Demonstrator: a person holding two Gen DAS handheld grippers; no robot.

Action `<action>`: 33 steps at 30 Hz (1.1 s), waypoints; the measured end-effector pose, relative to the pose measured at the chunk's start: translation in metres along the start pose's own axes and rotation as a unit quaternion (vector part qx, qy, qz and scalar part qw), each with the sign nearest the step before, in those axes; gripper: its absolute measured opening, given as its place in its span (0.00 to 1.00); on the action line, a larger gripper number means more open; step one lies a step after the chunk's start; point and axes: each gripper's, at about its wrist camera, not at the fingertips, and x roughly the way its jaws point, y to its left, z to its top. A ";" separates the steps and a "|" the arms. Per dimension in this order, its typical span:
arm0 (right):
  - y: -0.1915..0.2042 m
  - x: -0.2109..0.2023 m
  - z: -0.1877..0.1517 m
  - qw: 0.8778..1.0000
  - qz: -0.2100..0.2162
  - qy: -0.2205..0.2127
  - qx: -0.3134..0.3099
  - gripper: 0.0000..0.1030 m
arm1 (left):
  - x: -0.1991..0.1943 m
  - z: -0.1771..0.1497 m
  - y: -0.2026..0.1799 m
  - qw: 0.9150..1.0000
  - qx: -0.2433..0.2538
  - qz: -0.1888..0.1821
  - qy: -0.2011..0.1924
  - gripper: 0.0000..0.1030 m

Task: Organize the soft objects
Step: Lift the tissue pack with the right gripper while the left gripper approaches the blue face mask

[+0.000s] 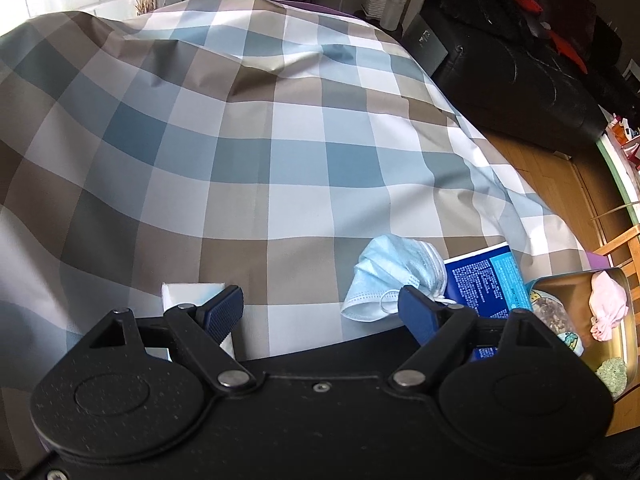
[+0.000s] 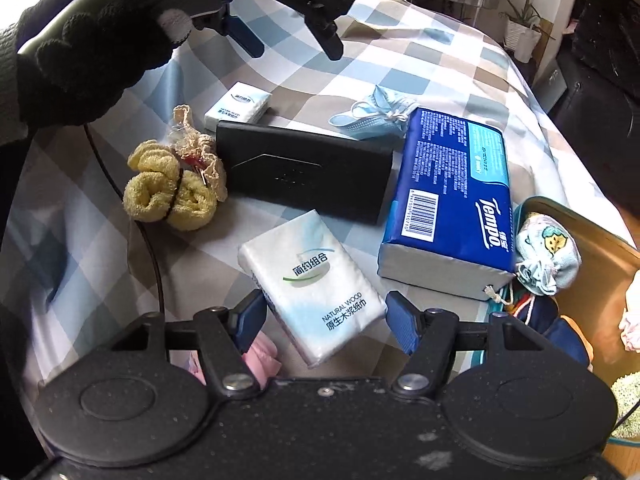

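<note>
My right gripper [image 2: 326,318] is open, its fingers on either side of a white tissue pack [image 2: 312,286] on the checked cloth. A yellow towel roll [image 2: 166,192], a small tissue pack [image 2: 238,104], a blue face mask [image 2: 376,114] and a blue Tempo tissue pack [image 2: 452,196] lie around it. A pink cloth [image 2: 262,354] shows under the gripper. My left gripper [image 1: 320,310] is open and empty above the cloth, with the face mask [image 1: 394,276] by its right finger. It also shows in the right wrist view [image 2: 296,46].
A black box [image 2: 304,168] lies mid-table. A tin [image 1: 626,320] at the right edge holds a pink cloth [image 1: 608,308] and other soft items; a patterned pouch [image 2: 548,256] sits at its rim. A black sofa [image 1: 520,80] and wooden floor lie beyond the table.
</note>
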 end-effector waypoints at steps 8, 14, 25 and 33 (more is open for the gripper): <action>0.006 -0.002 0.002 1.000 -0.001 0.012 -0.005 0.63 | -0.018 0.001 -0.010 1.000 -0.027 -0.007 -0.015 0.79; 0.003 0.001 0.005 1.000 -0.005 0.027 0.005 0.63 | -0.016 -0.007 -0.021 0.999 -0.037 0.006 -0.012 0.85; -0.003 0.006 0.001 0.998 -0.011 0.054 0.010 0.63 | -0.004 -0.005 -0.038 0.999 -0.044 0.009 0.016 0.85; -0.007 0.002 0.002 0.998 -0.001 0.054 0.022 0.63 | 0.005 0.002 -0.055 0.999 -0.038 -0.011 0.034 0.85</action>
